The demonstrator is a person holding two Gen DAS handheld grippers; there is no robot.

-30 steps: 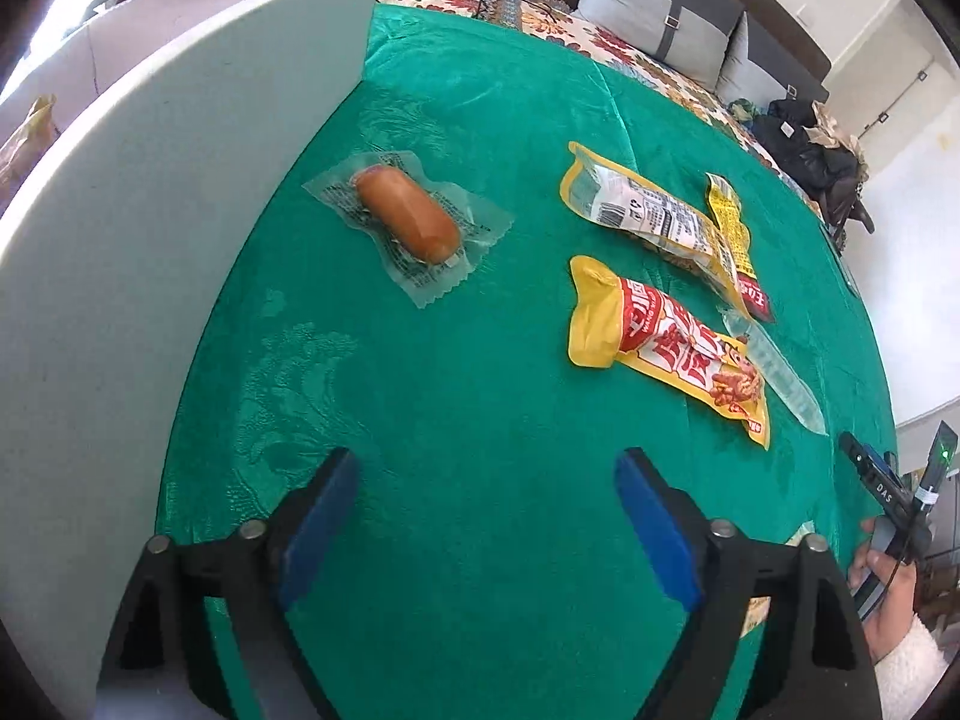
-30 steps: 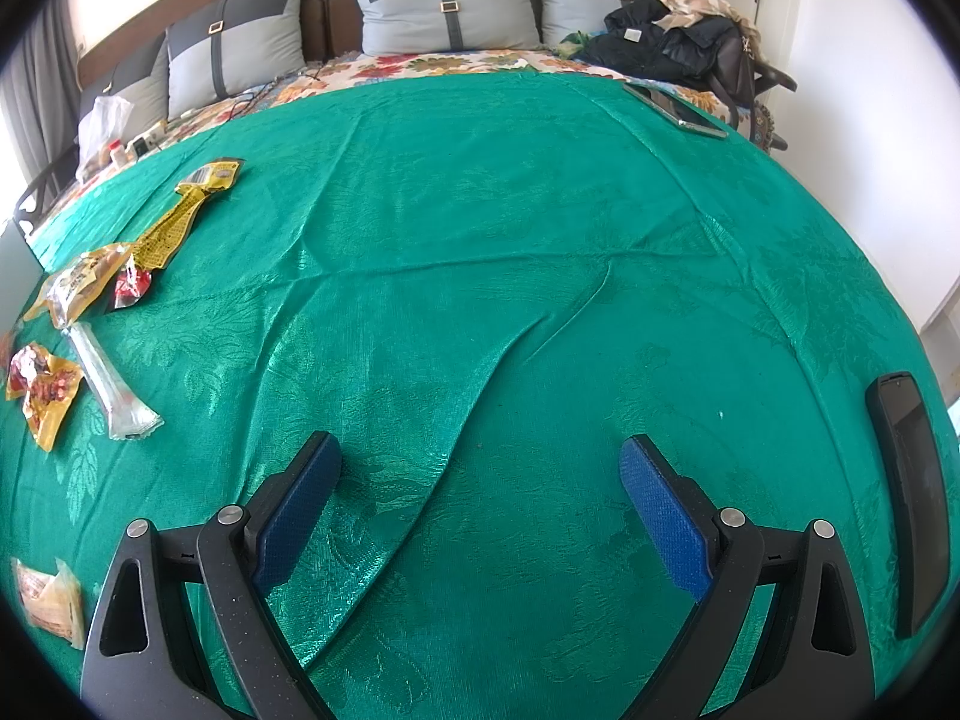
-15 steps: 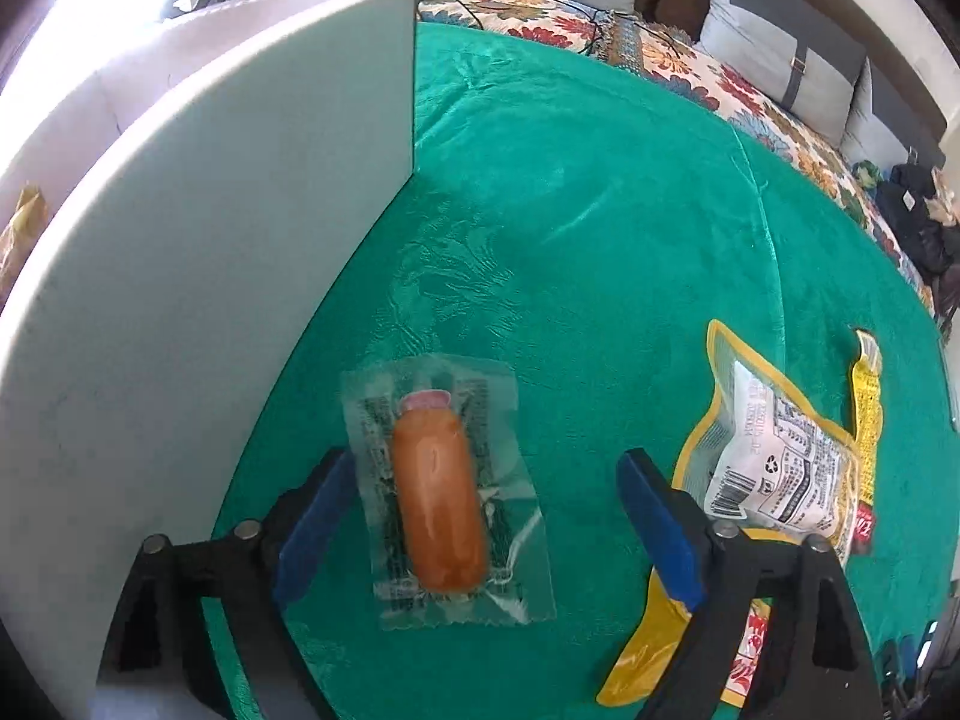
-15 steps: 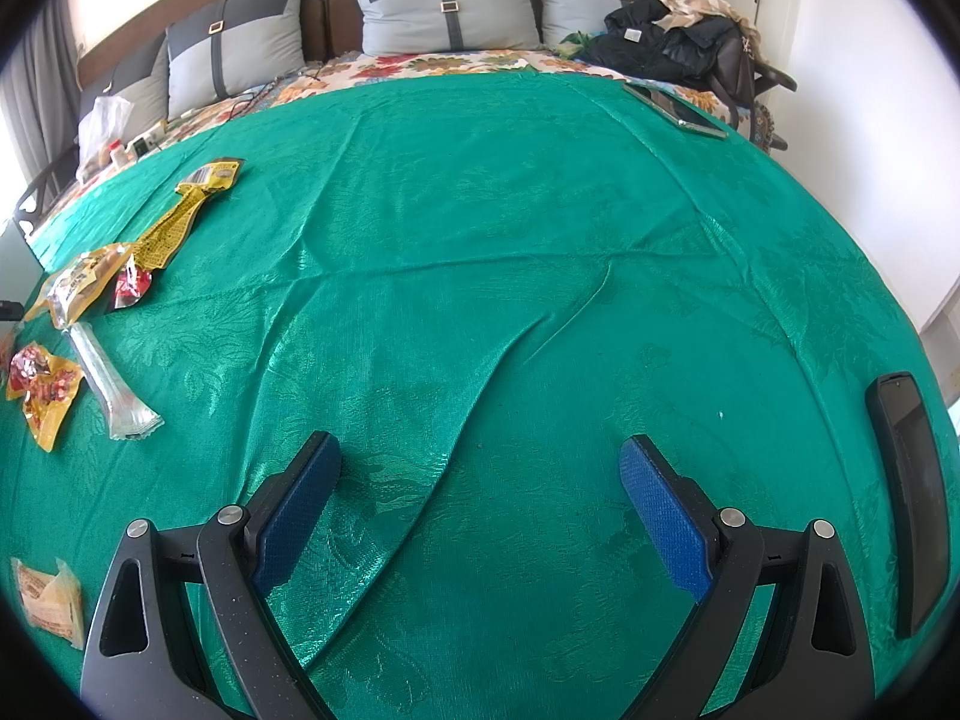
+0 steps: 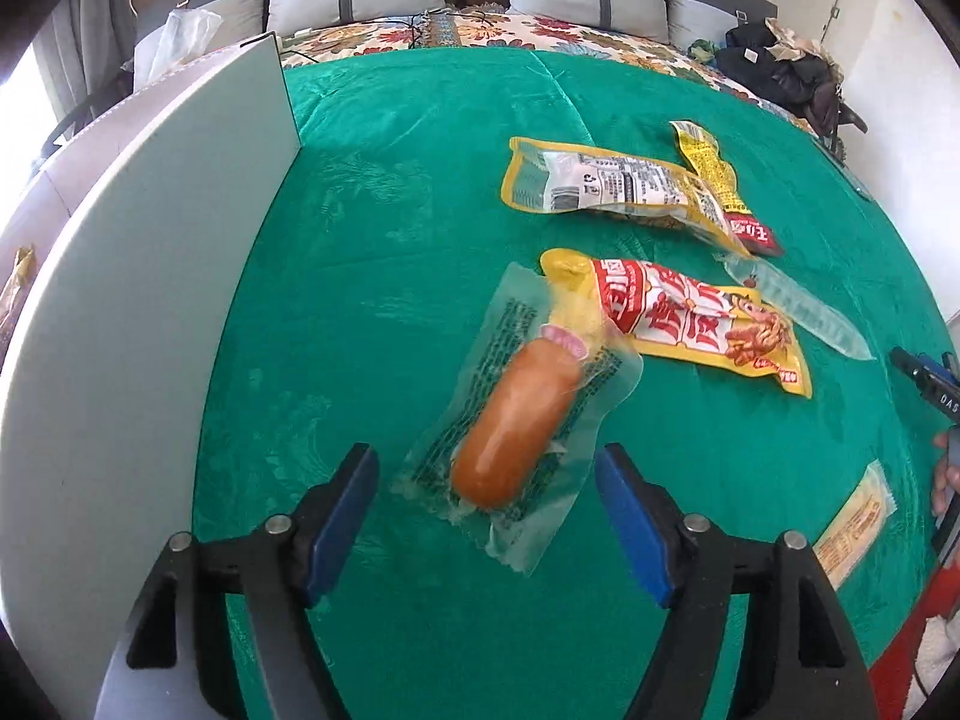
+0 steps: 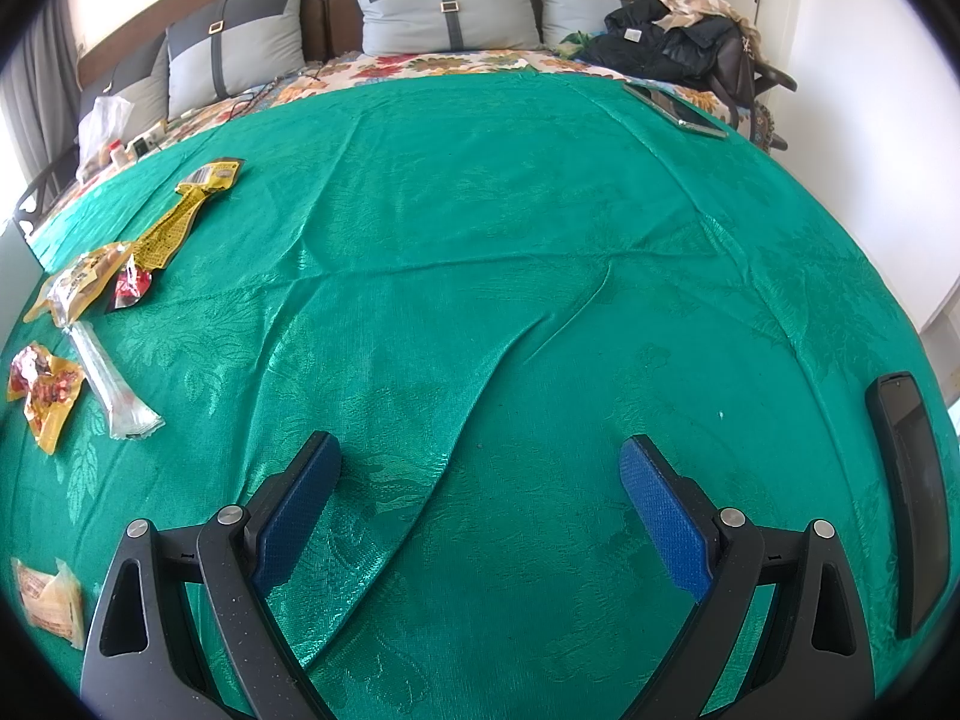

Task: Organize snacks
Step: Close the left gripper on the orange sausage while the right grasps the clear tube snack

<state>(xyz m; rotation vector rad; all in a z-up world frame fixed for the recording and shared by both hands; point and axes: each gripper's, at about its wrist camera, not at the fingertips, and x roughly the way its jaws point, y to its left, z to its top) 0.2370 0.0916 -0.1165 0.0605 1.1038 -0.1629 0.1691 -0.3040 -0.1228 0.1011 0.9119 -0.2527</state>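
A sausage in a clear vacuum pack lies on the green cloth, its near end between the tips of my open left gripper, not gripped. Its far corner overlaps a red and yellow snack pack. Beyond lie a yellow-edged pack with a label, a thin yellow strip pack and a clear tube pack. My right gripper is open and empty over bare cloth. The same snacks show at the left of the right wrist view.
A white box wall stands along the left. A small orange pack lies at the right near the other hand. A dark phone lies right; a tablet lies far right. Pillows are at the back.
The left gripper has swung round and closed in on the sausage pack, which now lies between its fingertips, tilted toward the red and yellow pack. The right gripper has not moved.
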